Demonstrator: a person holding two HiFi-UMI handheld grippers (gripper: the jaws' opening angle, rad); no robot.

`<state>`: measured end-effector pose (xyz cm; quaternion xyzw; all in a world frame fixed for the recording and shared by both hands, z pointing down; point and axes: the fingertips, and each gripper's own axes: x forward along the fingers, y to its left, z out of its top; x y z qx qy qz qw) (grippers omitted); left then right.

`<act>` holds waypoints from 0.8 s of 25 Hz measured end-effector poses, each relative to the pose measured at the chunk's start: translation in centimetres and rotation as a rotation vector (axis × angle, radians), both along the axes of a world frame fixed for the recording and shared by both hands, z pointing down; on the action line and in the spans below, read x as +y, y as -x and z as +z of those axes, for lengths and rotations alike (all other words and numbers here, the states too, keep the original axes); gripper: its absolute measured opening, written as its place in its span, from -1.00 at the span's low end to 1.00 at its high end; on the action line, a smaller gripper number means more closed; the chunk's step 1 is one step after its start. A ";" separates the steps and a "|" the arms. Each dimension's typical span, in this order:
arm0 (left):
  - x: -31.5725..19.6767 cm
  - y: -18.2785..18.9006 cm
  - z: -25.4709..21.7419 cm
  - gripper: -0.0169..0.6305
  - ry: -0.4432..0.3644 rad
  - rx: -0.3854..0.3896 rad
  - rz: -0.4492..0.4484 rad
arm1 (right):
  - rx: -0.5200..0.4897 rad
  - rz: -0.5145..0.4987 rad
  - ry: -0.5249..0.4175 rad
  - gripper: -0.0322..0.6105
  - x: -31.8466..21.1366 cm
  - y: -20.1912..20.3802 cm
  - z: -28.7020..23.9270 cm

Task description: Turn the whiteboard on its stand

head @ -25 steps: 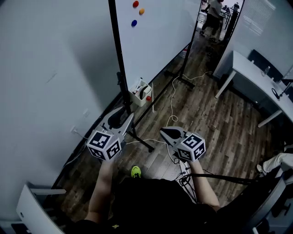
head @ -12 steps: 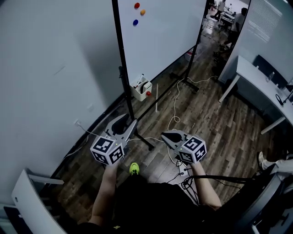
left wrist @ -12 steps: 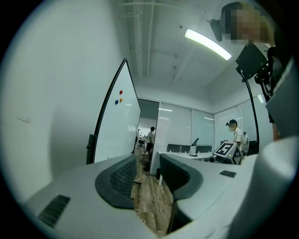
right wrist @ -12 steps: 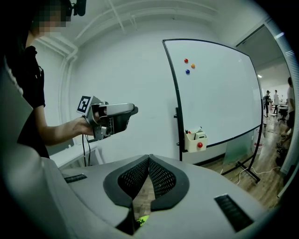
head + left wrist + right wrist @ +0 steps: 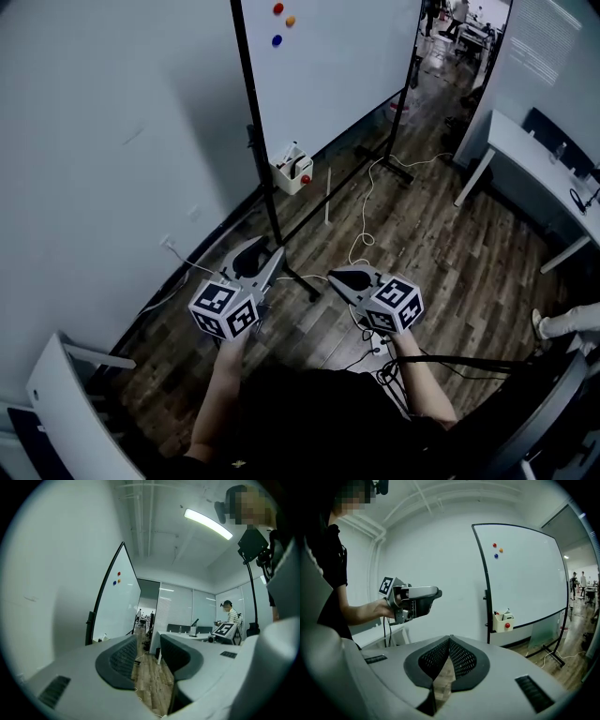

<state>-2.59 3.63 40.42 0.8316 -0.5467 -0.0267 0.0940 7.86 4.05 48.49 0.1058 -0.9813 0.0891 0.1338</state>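
- The left claw is held low in front of the whiteboard, close to the foot of its nearer black post. Its jaws stand apart with only bare wooden floor showing between them, and it touches no part of the whiteboard.
- The whiteboard stands upright on its black wheeled stand, close against the pale wall, well ahead of the person and above both claws.
- Near the whiteboard's top corner sit three small magnets: red, orange and blue.
- A small white box with markers and a red knob hangs at the whiteboard's lower edge, beside the nearer post.
- The right claw is held level with the left one, in front of the whiteboard and pointing toward the left claw. Its jaws are together at the tips, with nothing in them.
- A white cable trails over the floor below the whiteboard.
- A pale desk stands well to the right of the whiteboard.
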 end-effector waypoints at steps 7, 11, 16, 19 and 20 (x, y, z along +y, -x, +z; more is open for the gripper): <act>2.0 -1.3 1.2 -0.47 0.017 0.003 0.032 | -0.016 0.018 -0.047 -0.91 1.0 -0.1 -1.0; 2.9 -1.0 2.0 -0.47 0.031 0.024 0.030 | -0.016 0.012 -0.045 -0.91 1.8 0.3 -1.0; 3.8 -0.8 2.3 -0.47 0.044 0.032 0.032 | -0.014 0.005 -0.028 -0.91 3.1 0.5 -0.7; 3.8 -0.9 2.6 -0.47 0.050 0.038 0.038 | -0.013 0.012 -0.022 -0.91 3.3 0.3 -0.4; 3.9 -1.0 2.8 -0.47 0.056 0.038 0.043 | -0.012 0.016 -0.019 -0.91 3.3 0.2 -0.3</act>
